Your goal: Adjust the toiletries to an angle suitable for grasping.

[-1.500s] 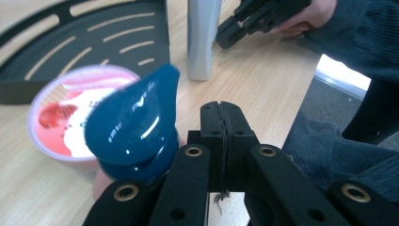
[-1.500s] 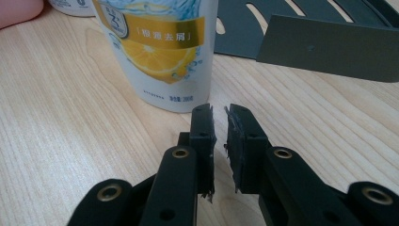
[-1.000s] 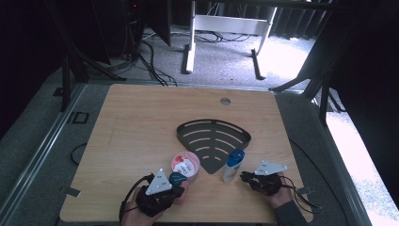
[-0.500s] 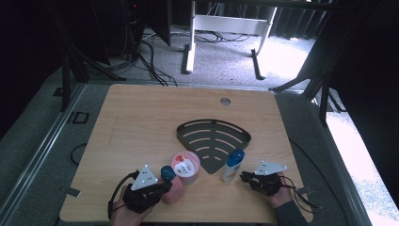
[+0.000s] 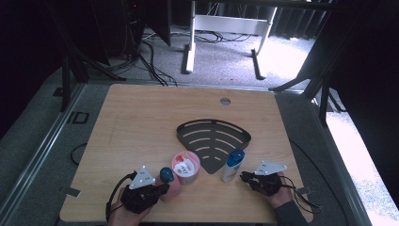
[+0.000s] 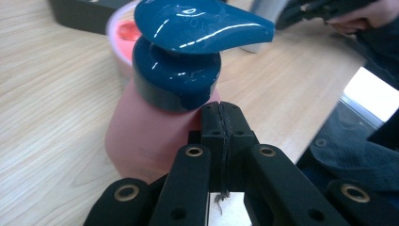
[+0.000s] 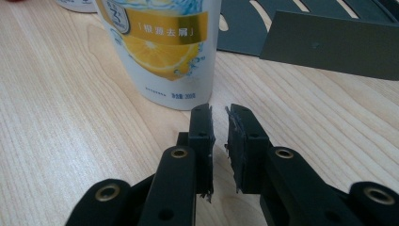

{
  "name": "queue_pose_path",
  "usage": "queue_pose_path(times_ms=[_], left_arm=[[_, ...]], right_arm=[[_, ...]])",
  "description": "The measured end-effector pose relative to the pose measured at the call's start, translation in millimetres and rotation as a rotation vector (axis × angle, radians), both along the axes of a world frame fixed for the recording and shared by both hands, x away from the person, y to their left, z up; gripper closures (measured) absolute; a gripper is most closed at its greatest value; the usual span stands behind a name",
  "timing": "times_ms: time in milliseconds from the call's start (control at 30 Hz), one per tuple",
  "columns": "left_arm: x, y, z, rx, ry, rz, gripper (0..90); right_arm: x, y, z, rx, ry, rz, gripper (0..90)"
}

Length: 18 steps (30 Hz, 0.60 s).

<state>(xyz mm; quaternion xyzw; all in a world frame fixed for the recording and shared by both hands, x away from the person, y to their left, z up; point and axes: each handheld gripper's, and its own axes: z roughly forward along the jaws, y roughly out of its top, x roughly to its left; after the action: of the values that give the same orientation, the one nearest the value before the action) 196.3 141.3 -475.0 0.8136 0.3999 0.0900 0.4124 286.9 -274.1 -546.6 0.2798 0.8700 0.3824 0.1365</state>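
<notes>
on the wooden bench (image 5: 141, 117), near the person's edge, a pink pump bottle (image 6: 141, 136) with a dark teal pump head (image 6: 188, 47) stands upright just in front of the left hand-held gripper (image 5: 157, 189). in the left gripper view this gripper's (image 6: 221, 115) two black jaws are pressed together with nothing between them, their tips right at the bottle's shoulder beneath the teal collar; whether they actually touch the plastic cannot be told. from the high view the pump bottle (image 5: 168, 183) stands just beside a pink tub (image 5: 186, 167) with a red and white top, which stands at the near left edge of a dark slotted fan-shaped rack (image 5: 214, 139) lying flat in the middle of the bench. to the right of the tub a white bottle with a blue cap (image 5: 233, 165) stands upright at the rack's near right edge. the right hand-held gripper (image 5: 244, 178) points at the base of that bottle; in the right gripper view its (image 7: 220, 117) jaws stand a narrow gap apart and hold nothing, with the white bottle's lemon-printed label (image 7: 164, 52) just ahead of the tips and not between them. the rack's wall (image 7: 329, 44) lies beyond and to the right.
</notes>
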Motion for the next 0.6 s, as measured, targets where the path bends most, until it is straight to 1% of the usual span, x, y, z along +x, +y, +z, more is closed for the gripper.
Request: queue_pose_path(times_ms=[100, 133, 167, 233, 300, 367, 400, 533, 600], left_arm=[[2.2, 3.9, -0.6, -0.009, 0.003, 0.036, 89.3], [2.2, 3.9, -0.6, -0.009, 0.003, 0.036, 89.2], [5.2, 6.6, -0.9, -0.016, 0.007, 0.06, 89.2], [8.3, 8.0, -1.2, -0.019, 0.005, 0.088, 89.2], [10.6, 8.5, -1.7, -0.013, -0.007, 0.11, 89.2], [10.6, 8.5, -1.7, -0.013, -0.007, 0.11, 89.2], [16.9, 9.3, -2.8, -0.008, -0.021, 0.145, 89.2], [27.3, 10.2, -3.8, 0.001, -0.03, 0.171, 89.2], [34.0, 10.0, -4.6, 0.014, -0.035, 0.176, 89.1]], right_arm=[[0.1, 0.1, -0.1, 0.0, 0.001, 0.0, 79.6], [0.1, 0.1, -0.1, 0.0, 0.001, 0.0, 79.6], [0.2, 0.2, -0.2, -0.001, 0.001, 0.001, 79.6], [0.3, 0.5, -0.4, -0.002, 0.001, 0.001, 79.5], [0.4, 0.5, -0.5, -0.002, 0.001, 0.002, 79.5], [0.4, 0.4, -0.5, -0.002, 0.001, 0.002, 79.5], [0.5, 0.5, -0.6, -0.003, 0.001, 0.002, 79.5], [0.4, 0.9, -0.6, -0.003, 0.004, 0.002, 79.5], [0.5, 0.7, -0.5, -0.003, 0.003, 0.002, 79.5]])
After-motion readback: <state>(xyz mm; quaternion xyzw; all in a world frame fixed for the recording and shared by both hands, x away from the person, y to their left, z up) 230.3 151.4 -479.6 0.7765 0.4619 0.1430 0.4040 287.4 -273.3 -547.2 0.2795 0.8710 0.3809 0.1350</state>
